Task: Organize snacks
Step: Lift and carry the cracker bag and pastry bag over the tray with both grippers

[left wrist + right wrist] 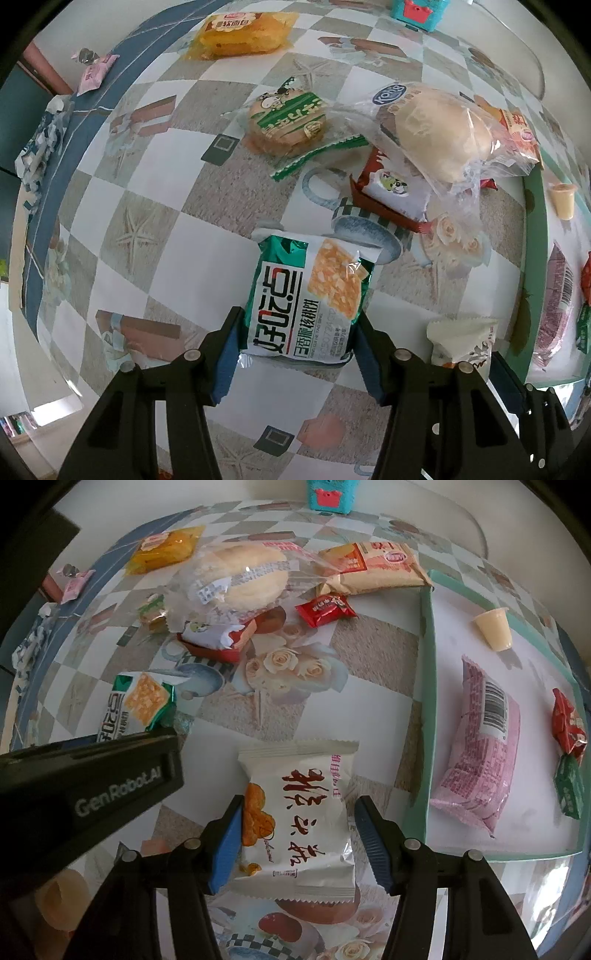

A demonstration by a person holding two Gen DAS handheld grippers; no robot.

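My left gripper (297, 336) is open around a green and white walnut-cracker packet (310, 295) that lies on the table; the pads sit beside its lower edges. That packet also shows in the right wrist view (138, 705). My right gripper (297, 825) is open around a white pastry packet with red characters (299, 812), which also shows in the left wrist view (461, 339). A teal-rimmed white tray (428, 709) at the right holds a pink packet (480, 749), a jelly cup (495, 629) and small red and green candies (569, 727).
On the checked tablecloth lie a bagged bun (439, 133), a red and white packet (391, 192) under it, a round green-wrapped biscuit (288, 118), a yellow cake packet (243, 33), an orange packet (369, 568) and a small red packet (325, 609). A teal box (328, 494) stands at the back.
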